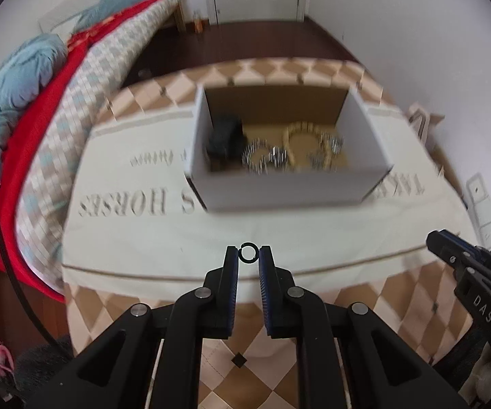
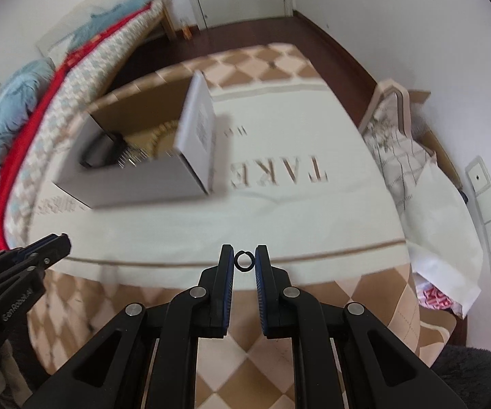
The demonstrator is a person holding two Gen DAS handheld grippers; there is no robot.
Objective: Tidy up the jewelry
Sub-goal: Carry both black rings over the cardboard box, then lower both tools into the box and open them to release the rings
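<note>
Gripping a small black ring [image 1: 248, 253] between its fingertips, the left gripper [image 1: 248, 255] sits at the lower centre of the left wrist view, jaws clenched on the ring's outer edge; in the right wrist view the right gripper [image 2: 244, 260] pinches a second black ring [image 2: 244, 261] the same way, also at lower centre. Both rings hang above the cream printed cloth [image 1: 163, 238] covering the table. An open white box [image 1: 279, 191] stands in the middle of the left view and at centre left of the right view, already holding a beaded bracelet [image 1: 305, 136], sparkly pieces [image 1: 262, 158] and a dark object [image 1: 226, 136], all blurred. Each ring looks light, stiff and smooth, so a pinch across its width seems apt, though it could twist or pop free if squeezed off-centre. The box walls stand tall, so a drop likely needs to clear the near rim first. Open cloth lies between grippers and box; a bed [image 1: 85, 78] crowds the left of the frame, and a white paper bag [image 2: 439, 221] sits at the right edge of the right view
</note>
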